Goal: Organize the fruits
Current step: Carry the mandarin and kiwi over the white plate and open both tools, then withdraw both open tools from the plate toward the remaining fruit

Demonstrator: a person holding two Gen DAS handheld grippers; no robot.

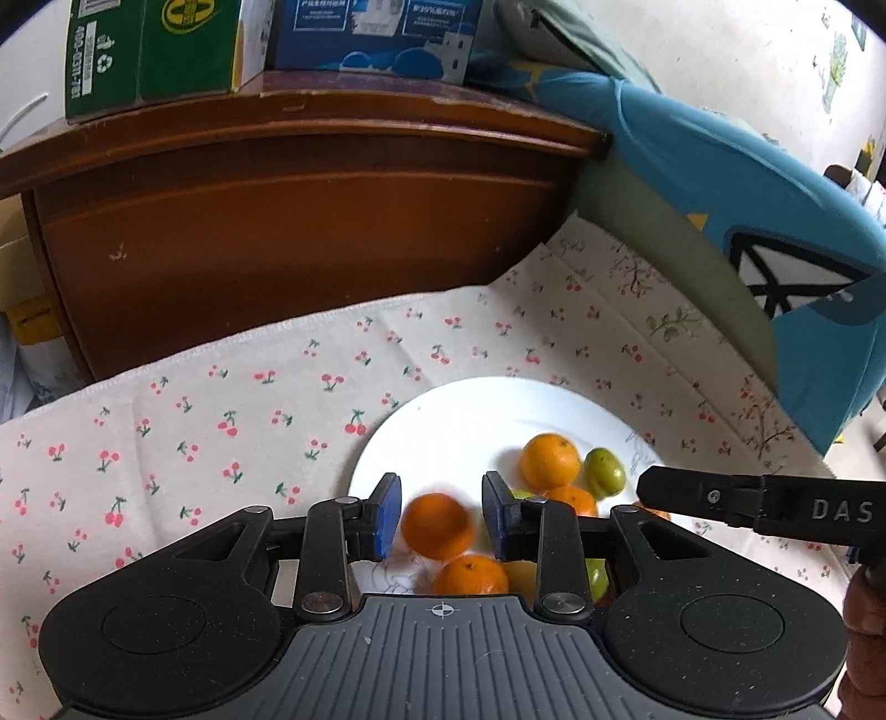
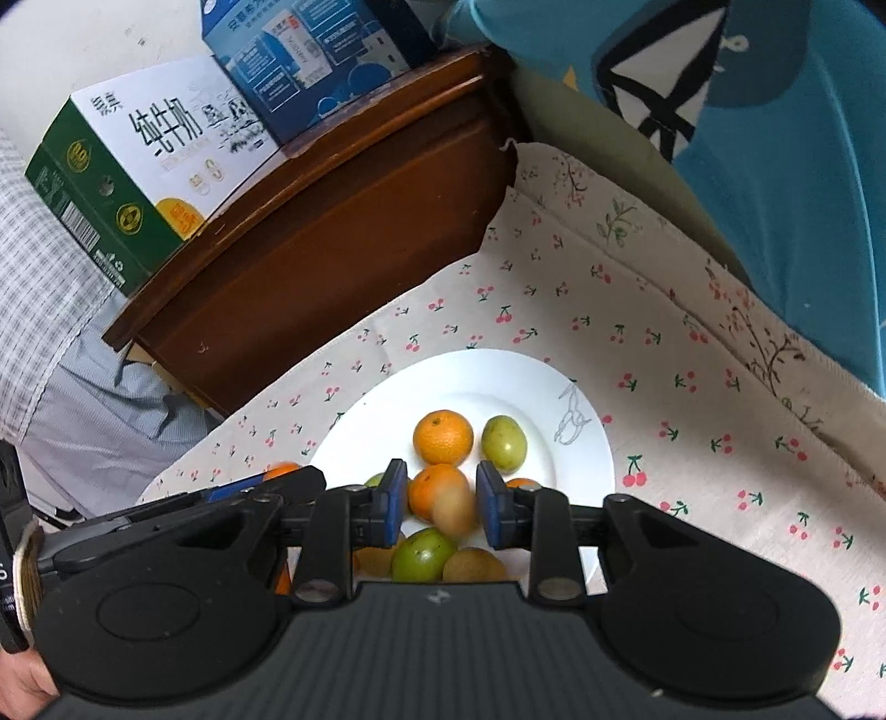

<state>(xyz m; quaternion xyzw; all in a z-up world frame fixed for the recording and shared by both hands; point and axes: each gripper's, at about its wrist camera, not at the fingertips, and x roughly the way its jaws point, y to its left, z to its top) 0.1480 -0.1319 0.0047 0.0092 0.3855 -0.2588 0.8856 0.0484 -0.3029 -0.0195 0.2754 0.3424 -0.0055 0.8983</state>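
Observation:
A white plate [image 1: 443, 410] [image 2: 531, 387] on the cherry-print cloth holds several oranges and green fruits. My left gripper [image 1: 441, 515] is open above the plate's near side, and a blurred orange [image 1: 437, 525] sits between its jaws without touching either pad. Another orange [image 1: 550, 461] and a green fruit [image 1: 605, 472] lie further back. My right gripper [image 2: 436, 507] is open over the pile. A blurred brownish fruit [image 2: 454, 510] is between its jaws, in front of an orange [image 2: 434, 487]. An orange [image 2: 443, 436] and a green fruit [image 2: 503, 443] lie beyond.
A brown wooden cabinet [image 1: 299, 221] stands behind the cloth with a green carton [image 1: 149, 50] and a blue carton [image 1: 376, 33] on top. Blue bedding [image 1: 747, 221] rises at the right. The right gripper's body [image 1: 764, 501] reaches in from the right of the left wrist view.

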